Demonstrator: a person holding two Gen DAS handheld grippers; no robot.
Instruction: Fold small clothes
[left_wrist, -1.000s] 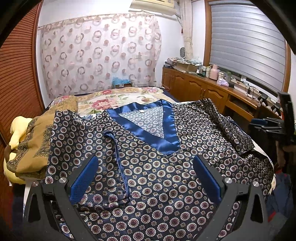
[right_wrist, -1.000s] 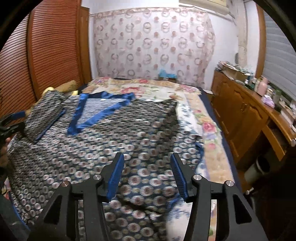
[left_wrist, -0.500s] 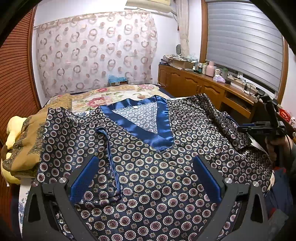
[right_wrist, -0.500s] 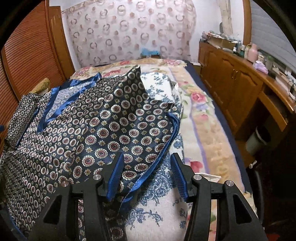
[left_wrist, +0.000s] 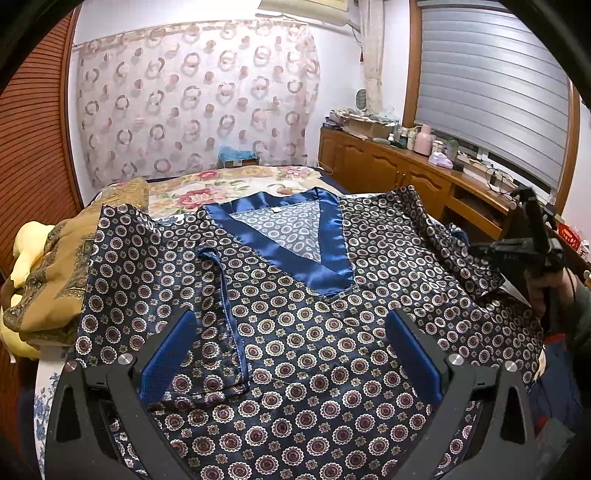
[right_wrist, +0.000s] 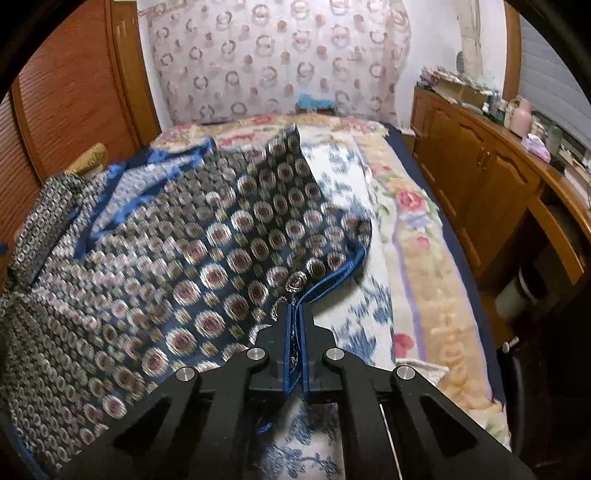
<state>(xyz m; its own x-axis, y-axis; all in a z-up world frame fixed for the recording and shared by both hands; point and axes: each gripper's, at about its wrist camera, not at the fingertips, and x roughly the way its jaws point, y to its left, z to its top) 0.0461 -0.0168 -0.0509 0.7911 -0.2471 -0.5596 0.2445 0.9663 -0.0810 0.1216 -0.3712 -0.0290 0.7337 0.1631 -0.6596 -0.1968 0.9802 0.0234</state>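
A navy patterned pyjama top (left_wrist: 295, 332) with a blue satin V-neck collar (left_wrist: 295, 243) lies spread on the bed. Its left sleeve (left_wrist: 177, 295) is folded inward over the body. My left gripper (left_wrist: 291, 354) is open, hovering over the lower front of the top. My right gripper (right_wrist: 294, 314) is shut on the blue-trimmed edge of the right sleeve (right_wrist: 325, 251) and holds it lifted off the bedsheet. The right gripper also shows in the left wrist view (left_wrist: 524, 247), at the shirt's right side. The top (right_wrist: 184, 266) looks blurred in the right wrist view.
A floral bedspread (right_wrist: 424, 258) covers the bed. A brown paisley blanket (left_wrist: 62, 266) and yellow pillow (left_wrist: 26, 251) lie at the left. A wooden cabinet (left_wrist: 388, 170) with clutter runs along the right wall. A bin (right_wrist: 517, 291) stands beside the bed.
My right gripper has closed on the right sleeve's trimmed edge and is lifting it. The left gripper has stayed open and drifted only slightly.
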